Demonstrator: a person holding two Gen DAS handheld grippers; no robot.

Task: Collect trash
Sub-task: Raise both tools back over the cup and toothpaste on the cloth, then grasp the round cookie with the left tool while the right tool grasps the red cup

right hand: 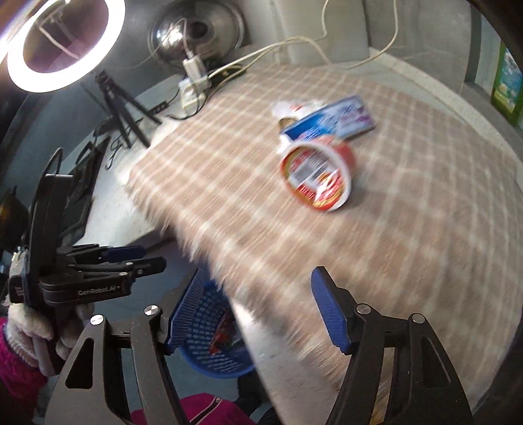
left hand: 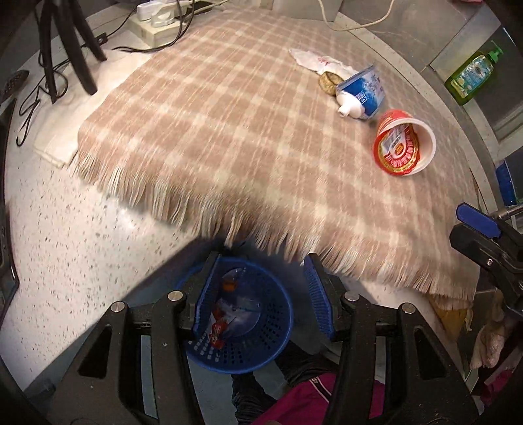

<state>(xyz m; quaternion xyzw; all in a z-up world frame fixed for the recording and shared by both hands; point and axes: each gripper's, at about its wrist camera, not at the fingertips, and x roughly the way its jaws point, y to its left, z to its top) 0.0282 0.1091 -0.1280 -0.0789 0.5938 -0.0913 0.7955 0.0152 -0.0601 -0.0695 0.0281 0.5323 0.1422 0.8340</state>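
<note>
A blue mesh basket stands on the floor below the table's edge with a red-and-clear wrapper inside; it also shows in the right wrist view. My left gripper is open and empty, right above the basket. A red-and-white cup lies on its side on the plaid cloth, beside a blue-and-white tube, a small gold tin and a white wrapper. My right gripper is open and empty at the table's near edge; the cup lies ahead of it.
A tripod, cables and a power strip sit at the table's far left. A green soap bottle stands at the right. A ring light glows at the upper left in the right wrist view.
</note>
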